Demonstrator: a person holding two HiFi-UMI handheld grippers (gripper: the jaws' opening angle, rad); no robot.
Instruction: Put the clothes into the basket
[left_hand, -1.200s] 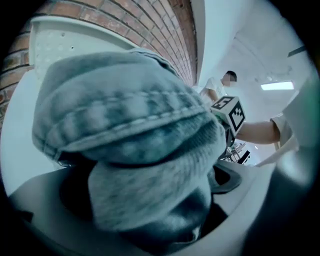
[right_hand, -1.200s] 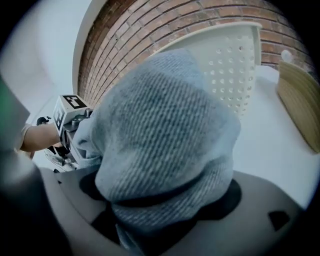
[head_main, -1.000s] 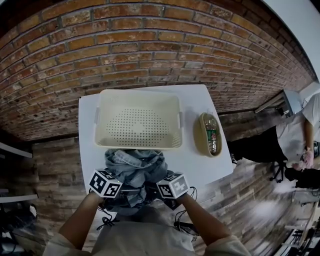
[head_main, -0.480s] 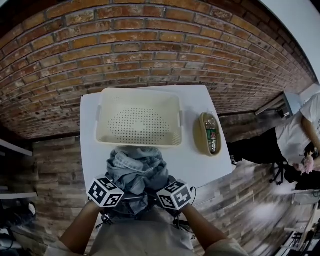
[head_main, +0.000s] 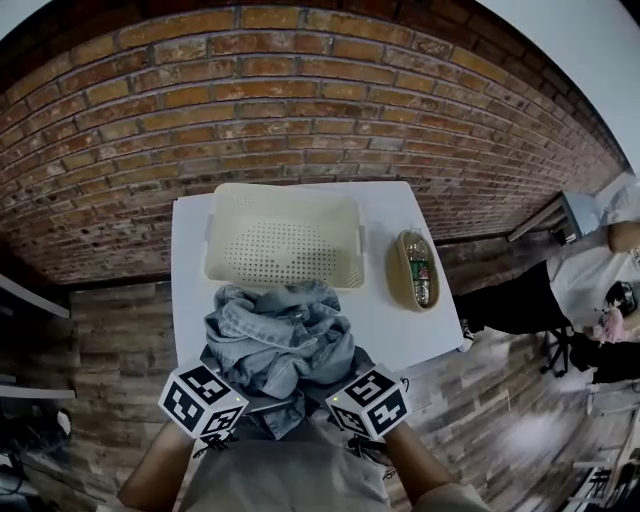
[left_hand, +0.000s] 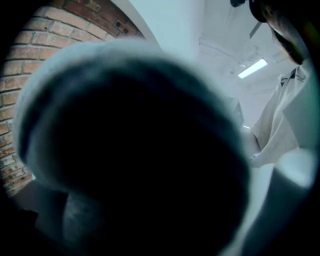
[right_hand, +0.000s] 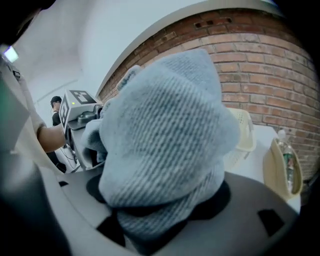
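As right claw (right_hand: 165, 217) grips, denim (right_hand: 165, 130) bulges between its jaws.

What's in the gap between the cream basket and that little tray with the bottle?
Nothing: the head view shows only bare white table between the basket and the tray holding the bottle. The denim clothes sit nearer the person.

A cream plastic basket (head_main: 213, 240) sits far back on the white surface (head_main: 190, 300), with a blue denim clothes bundle (head_main: 280, 340) just before it. Right of the basket, a plastic bottle (head_main: 419, 270) lies in an oval tan tray (head_main: 394, 272).
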